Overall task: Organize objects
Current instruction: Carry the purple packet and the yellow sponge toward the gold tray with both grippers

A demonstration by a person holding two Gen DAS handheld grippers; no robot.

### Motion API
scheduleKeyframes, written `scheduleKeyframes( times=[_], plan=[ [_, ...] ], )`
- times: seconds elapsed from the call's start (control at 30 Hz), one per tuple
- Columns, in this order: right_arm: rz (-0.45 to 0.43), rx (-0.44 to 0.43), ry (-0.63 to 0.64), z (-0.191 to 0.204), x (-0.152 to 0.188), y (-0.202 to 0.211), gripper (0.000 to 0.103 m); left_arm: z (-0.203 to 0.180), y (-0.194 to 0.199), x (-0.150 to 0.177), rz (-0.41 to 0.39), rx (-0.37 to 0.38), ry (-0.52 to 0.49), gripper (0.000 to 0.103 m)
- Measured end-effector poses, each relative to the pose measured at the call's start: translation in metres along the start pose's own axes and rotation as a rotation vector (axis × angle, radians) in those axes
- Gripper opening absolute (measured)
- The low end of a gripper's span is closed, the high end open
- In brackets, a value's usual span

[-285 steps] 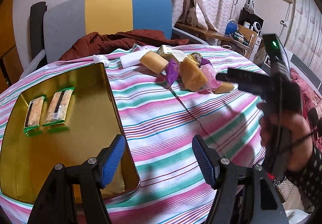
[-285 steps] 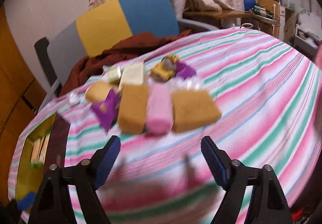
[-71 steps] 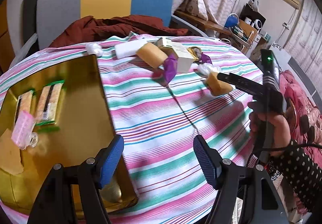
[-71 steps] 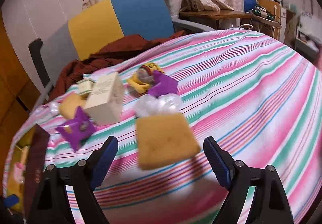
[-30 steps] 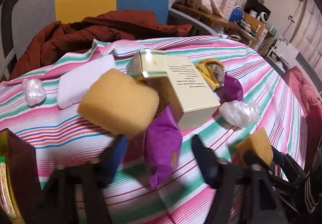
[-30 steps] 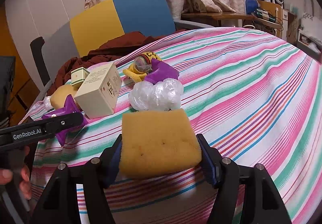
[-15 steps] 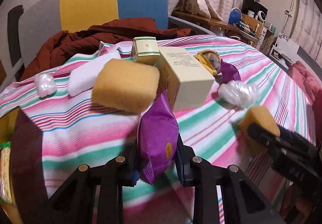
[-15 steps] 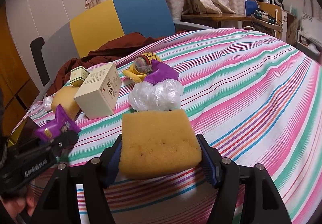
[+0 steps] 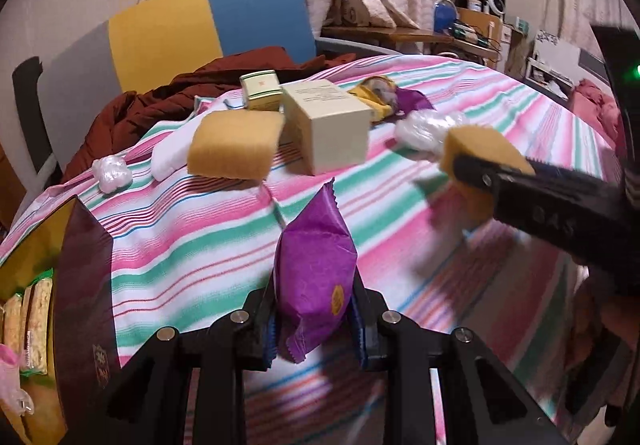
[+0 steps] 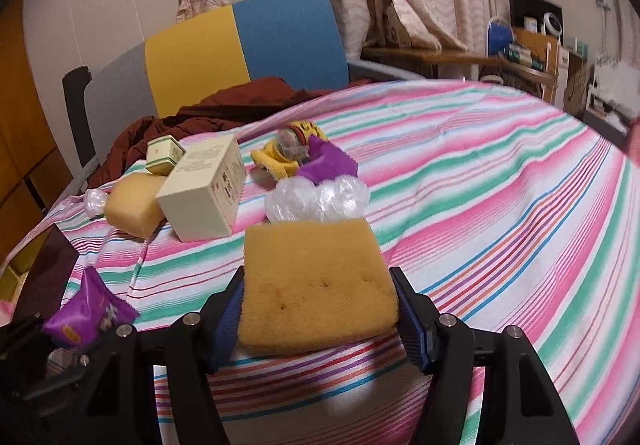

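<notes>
Two bars (image 9: 30, 315), perhaps wafers, in gold tray (image 9: 30, 245); left fingers (image 9: 272, 319) around purple packet (image 9: 314, 269), right fingers (image 10: 412, 329) around sponge (image 10: 316, 285).

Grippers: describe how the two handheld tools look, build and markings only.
Both are matte black plastic. The left gripper and right gripper have angular fingers with blue ribbed pads and silver screw heads. Seen from the left camera, the right one's body shows a green light and faint embossed lettering.

Left hand-held gripper (image 9: 314, 319) and right hand-held gripper (image 10: 318, 315) both clamped, angled downward.
</notes>
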State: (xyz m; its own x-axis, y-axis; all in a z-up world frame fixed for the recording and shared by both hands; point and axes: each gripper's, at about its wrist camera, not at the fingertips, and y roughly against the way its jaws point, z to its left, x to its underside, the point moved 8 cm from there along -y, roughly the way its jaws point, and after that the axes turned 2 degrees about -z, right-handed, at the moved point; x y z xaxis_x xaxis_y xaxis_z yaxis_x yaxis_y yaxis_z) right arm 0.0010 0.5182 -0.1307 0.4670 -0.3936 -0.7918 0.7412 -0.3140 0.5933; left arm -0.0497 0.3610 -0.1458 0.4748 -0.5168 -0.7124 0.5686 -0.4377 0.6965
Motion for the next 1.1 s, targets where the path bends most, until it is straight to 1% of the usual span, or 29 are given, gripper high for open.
scheduleKeyframes(
  times=[0.13, 0.27, 0.37, 0.47, 0.53, 0.63, 0.73, 0.8, 0.93, 1.1],
  plan=[
    [-0.052, 0.021, 0.04, 0.007, -0.004, 0.013, 0.067, -0.007, 0.01, 0.008, -0.007, 0.039, -0.005, 0.027],
    [-0.043, 0.018, 0.065, 0.016, 0.0, 0.019, 0.067, -0.011, 0.025, 0.013, -0.025, 0.087, 0.009, 0.027],
    [-0.046, 0.011, 0.068, 0.021, 0.002, 0.026, 0.067, -0.017, 0.046, 0.019, -0.063, 0.106, -0.034, 0.027],
    [-0.031, -0.003, 0.046, 0.025, 0.008, 0.032, 0.067, -0.018, 0.065, 0.029, -0.084, 0.117, -0.061, 0.027],
    [-0.009, -0.024, 0.013, 0.029, 0.014, 0.037, 0.067, -0.013, 0.076, 0.035, -0.089, 0.129, -0.035, 0.027],
    [0.018, -0.057, -0.007, 0.041, 0.023, 0.042, 0.067, 0.003, 0.091, 0.042, -0.093, 0.143, 0.044, 0.027],
    [0.032, -0.1, -0.003, 0.06, 0.029, 0.051, 0.067, 0.02, 0.106, 0.045, -0.116, 0.134, 0.088, 0.027],
    [0.031, -0.124, 0.009, 0.074, 0.029, 0.056, 0.067, 0.032, 0.119, 0.044, -0.142, 0.114, 0.099, 0.027],
    [0.015, -0.186, 0.049, 0.106, 0.026, 0.071, 0.067, 0.057, 0.139, 0.044, -0.181, 0.085, 0.14, 0.027],
    [-0.011, -0.283, 0.105, 0.153, 0.019, 0.094, 0.067, 0.095, 0.163, 0.05, -0.202, 0.028, 0.197, 0.027]
  ],
)
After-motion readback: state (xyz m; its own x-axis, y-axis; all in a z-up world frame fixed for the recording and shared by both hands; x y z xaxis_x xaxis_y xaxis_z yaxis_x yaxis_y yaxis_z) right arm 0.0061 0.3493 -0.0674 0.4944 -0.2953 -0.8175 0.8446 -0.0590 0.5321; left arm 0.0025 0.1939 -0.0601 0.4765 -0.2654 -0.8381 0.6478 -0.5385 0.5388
